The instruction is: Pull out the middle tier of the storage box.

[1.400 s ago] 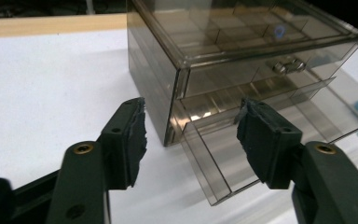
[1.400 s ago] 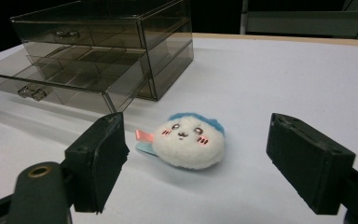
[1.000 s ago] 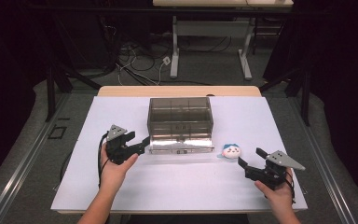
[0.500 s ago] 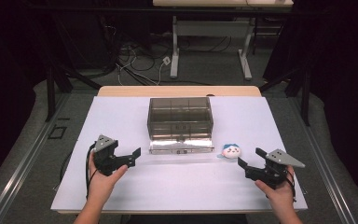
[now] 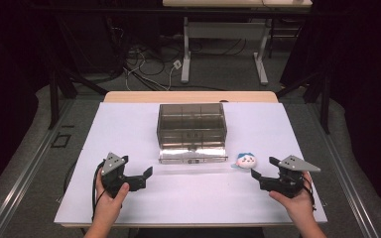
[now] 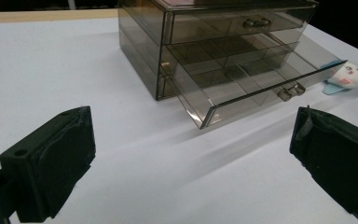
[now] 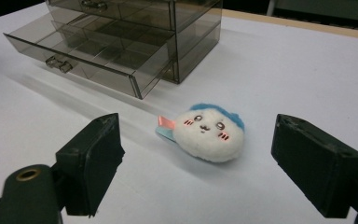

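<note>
Closest to the person, both hands sit low on the white worktop point(image 5: 188, 198), one at each front corner. The left gripper point(image 5: 141, 178) rests at the front left, jaws spread wide with nothing between them, just bare worktop in the gap. It points toward the drawer box but stays well apart from it.

The right gripper point(image 5: 262, 174) is at the front right, jaws spread wide too and holding nothing. In the right gripper view the little plush toy point(image 7: 209, 133) lies right in line with the gap between the jaws, a bit ahead of them and not touching either one. It's a small white round face with a blue top and pink cheeks, lying on something flat and light blue with a pink tab sticking out.

From the high view the plush toy point(image 5: 246, 160) sits just beside the front right corner of the open drawer point(image 5: 193, 154), near it but apart.

Further back, mid-worktop, stands the smoky clear drawer box point(image 5: 192, 126). Its bottom drawer is pulled out toward the person, and the left gripper view shows dividers inside it and a small metal handle point(image 6: 291, 91) on the front. The upper drawer point(image 6: 242, 23) is shut.

Beyond the worktop there's a grey floor with loose cables point(image 5: 149, 69) and the legs of another desk point(image 5: 223, 39).
</note>
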A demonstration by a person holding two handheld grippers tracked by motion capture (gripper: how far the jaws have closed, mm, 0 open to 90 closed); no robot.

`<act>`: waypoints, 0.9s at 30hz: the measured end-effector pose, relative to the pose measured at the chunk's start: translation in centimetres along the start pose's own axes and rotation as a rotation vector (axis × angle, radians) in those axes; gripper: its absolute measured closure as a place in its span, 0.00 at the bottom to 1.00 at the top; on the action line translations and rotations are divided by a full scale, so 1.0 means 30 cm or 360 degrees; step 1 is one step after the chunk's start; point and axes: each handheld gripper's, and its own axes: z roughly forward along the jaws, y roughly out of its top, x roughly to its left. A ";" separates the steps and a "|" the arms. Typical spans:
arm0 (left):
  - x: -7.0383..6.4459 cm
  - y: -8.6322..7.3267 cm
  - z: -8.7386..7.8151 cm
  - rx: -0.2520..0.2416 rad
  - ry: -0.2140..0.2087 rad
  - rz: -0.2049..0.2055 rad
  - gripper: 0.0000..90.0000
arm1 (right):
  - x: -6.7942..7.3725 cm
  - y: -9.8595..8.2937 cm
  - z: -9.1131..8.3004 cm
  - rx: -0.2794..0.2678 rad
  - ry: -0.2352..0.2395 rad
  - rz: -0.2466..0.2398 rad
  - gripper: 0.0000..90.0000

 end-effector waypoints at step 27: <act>0.021 -0.012 -0.023 -0.0029 0.0025 -0.0065 0.00 | -0.046 0.110 0.071 0.0208 0.0049 -0.0134 0.30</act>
